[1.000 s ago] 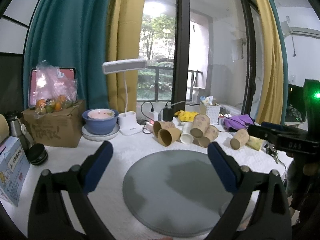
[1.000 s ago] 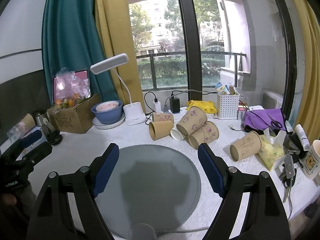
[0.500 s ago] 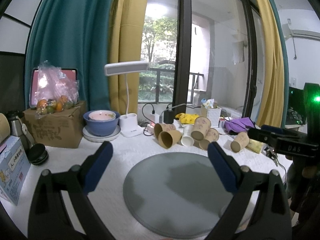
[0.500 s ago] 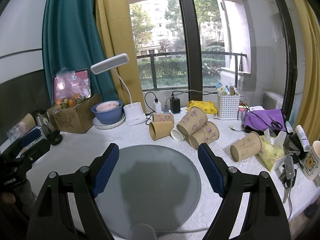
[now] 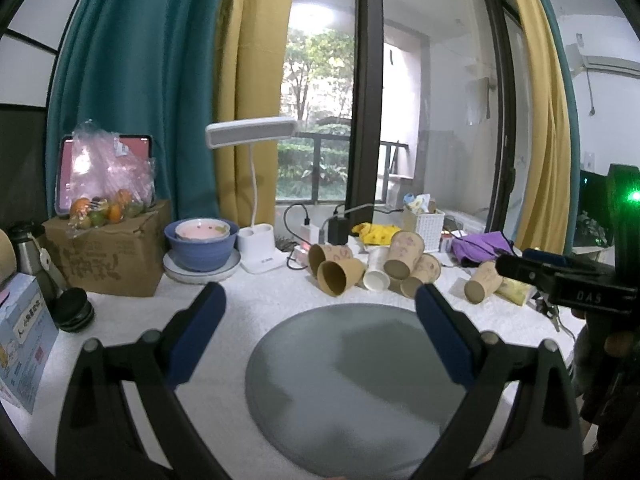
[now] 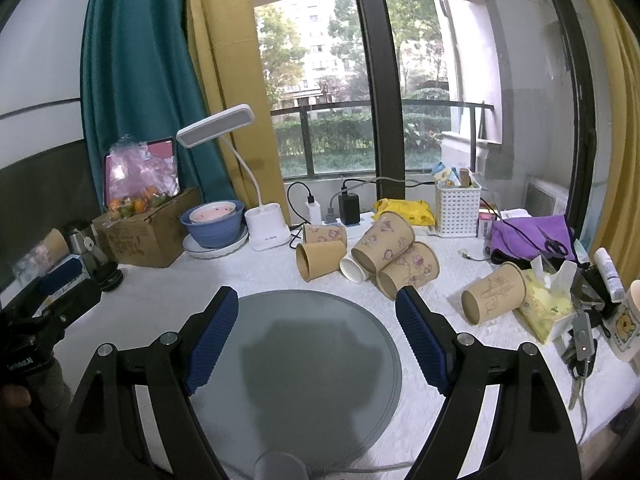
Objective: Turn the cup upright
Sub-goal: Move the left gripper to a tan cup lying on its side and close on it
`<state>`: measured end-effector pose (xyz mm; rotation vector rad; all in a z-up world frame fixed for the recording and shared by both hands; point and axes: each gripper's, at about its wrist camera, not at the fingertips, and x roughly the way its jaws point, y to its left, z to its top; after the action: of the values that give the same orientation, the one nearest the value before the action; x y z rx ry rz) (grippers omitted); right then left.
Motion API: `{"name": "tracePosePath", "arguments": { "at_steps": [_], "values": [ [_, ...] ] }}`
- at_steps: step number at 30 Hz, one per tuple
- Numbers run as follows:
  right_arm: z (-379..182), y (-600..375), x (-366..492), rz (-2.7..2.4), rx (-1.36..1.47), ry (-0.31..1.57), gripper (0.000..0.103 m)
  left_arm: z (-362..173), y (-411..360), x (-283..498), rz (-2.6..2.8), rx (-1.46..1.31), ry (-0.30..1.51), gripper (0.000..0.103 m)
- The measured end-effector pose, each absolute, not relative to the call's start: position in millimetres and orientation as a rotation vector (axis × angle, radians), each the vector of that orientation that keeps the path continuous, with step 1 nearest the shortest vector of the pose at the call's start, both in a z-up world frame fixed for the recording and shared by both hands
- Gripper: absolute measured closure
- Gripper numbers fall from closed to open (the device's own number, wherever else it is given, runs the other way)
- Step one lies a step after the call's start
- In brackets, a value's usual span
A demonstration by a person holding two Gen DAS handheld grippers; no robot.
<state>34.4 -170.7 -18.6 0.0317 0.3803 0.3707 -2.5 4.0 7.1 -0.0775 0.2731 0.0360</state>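
Note:
Several brown paper cups [image 6: 320, 258] lie on their sides in a heap beyond a round grey mat [image 6: 296, 356]; the heap also shows in the left wrist view [image 5: 340, 276]. One more cup [image 6: 494, 298] lies alone to the right, beside a tissue pack; it also shows in the left wrist view [image 5: 482, 282]. My right gripper [image 6: 318, 336] is open and empty above the mat. My left gripper [image 5: 320, 332] is open and empty above the mat [image 5: 352, 376]. Each gripper shows at the edge of the other's view.
At the back stand a blue bowl [image 6: 214, 226] on a plate, a white desk lamp [image 6: 266, 232], a cardboard box [image 6: 148, 232] with fruit, chargers and a white basket [image 6: 458, 208]. A purple cloth [image 6: 532, 234], keys and a mug [image 6: 626, 326] lie at right.
The left wrist view has tilted up a little, so the table objects sit lower in frame. The right gripper and the cups have not moved.

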Motion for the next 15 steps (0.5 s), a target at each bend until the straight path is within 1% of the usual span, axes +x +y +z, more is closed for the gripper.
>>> {"name": "tracePosePath", "arguments": {
  "at_steps": [7,15],
  "values": [
    [-19,-179,55,0.353,0.038,0.414,0.019,1,-5,31,0.017,-0.041,0.330,0.006],
    [-44,-203,115,0.320,0.053,0.482,0.019,-12,-28,97,-0.038,0.011,0.446,0.006]
  ]
}}
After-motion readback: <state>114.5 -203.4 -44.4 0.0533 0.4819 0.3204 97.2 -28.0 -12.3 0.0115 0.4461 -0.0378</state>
